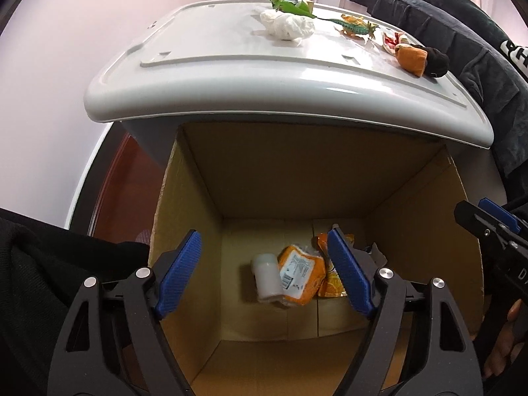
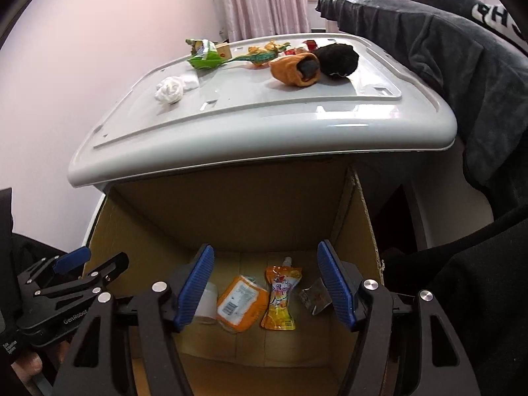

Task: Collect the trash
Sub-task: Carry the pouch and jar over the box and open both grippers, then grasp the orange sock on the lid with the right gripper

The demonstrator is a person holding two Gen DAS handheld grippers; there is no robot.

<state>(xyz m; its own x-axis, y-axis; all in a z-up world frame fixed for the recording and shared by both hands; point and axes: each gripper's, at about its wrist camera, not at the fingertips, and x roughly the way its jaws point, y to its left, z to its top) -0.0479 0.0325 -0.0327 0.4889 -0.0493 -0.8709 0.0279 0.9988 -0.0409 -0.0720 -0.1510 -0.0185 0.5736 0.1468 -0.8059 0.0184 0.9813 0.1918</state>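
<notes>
Left wrist view is showing the trash split up: a white bottle [image 1: 266, 275] and orange packets [image 1: 298, 275] sitting in the cardboard box [image 1: 425, 231], while the tissue wad [image 1: 287, 28] and green wrapper [image 1: 287, 0] are lying above the box on the grey lid [image 1: 214, 76]. Both the left claw [image 1: 264, 270] and right claw [image 2: 265, 288] are hanging spread and empty over the box. Risk imo: grabbing the toy lizard [image 1: 356, 26] or socks [image 1: 412, 57] beside it, or knocking wrappers off.

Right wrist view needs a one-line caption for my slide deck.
Open right tool above a cardboard box holding a juice pouch and orange packet; more litter on the grey lid.
</notes>
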